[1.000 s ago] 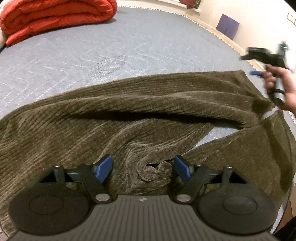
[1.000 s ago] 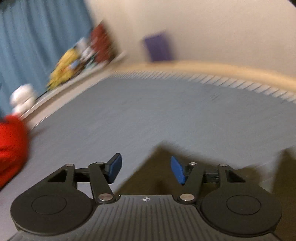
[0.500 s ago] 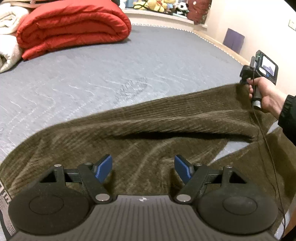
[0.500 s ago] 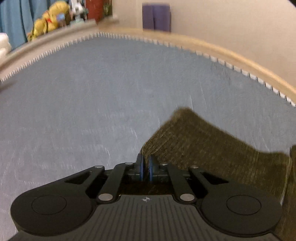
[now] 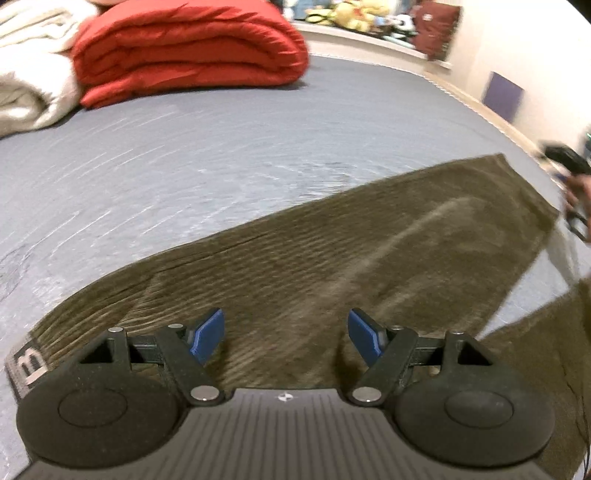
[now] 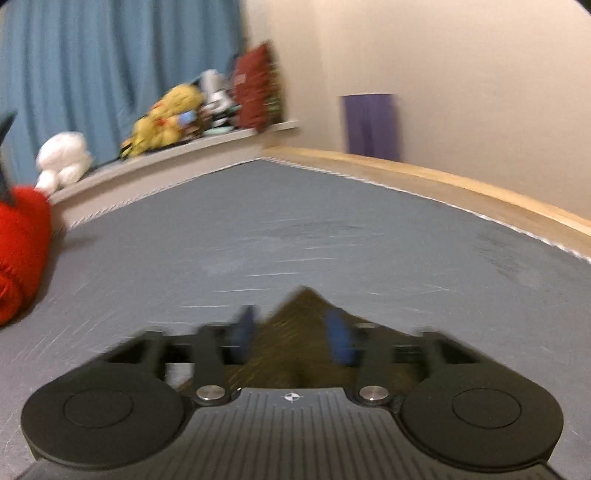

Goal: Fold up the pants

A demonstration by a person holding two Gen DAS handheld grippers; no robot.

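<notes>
In the left wrist view, the left gripper point(image 5: 286, 336) hangs with its blue-padded jaws spread wide above the olive-brown ribbed knit pants point(image 5: 369, 266), gripping nothing; whether the pads brush the cloth cannot be told. The pants lie on the grey quilted bed cover point(image 5: 221, 158), one leg stretching flat toward the far right, a second leg cut off at the right edge. A grey waistband bearing a white letter point(image 5: 26, 365) shows at the lower left, partly hidden by the gripper body. At the right border, beyond the leg's end, the right gripper point(image 5: 565, 162) and the person's hand point(image 5: 580, 192) around it are blurred and cropped, so its jaws cannot be read here. A folded red quilt point(image 5: 188, 48) and a cream blanket point(image 5: 29, 85) sit at the bed's far left, well apart from the pants, with blurred soft toys point(image 5: 343, 14) on a ledge behind.

In the right wrist view, the right gripper point(image 6: 291, 332) is smeared by motion; its jaws are opening, and a peaked corner of the pants point(image 6: 299, 325) stands between them, the pads no longer pressing it. Ahead lie bare bed cover point(image 6: 295, 229), a wooden bed edge point(image 6: 461, 184), a blue curtain point(image 6: 110, 66), a white plush toy point(image 6: 62, 158), a yellow plush toy point(image 6: 166, 118) and a purple panel point(image 6: 371, 125) on the wall.
</notes>
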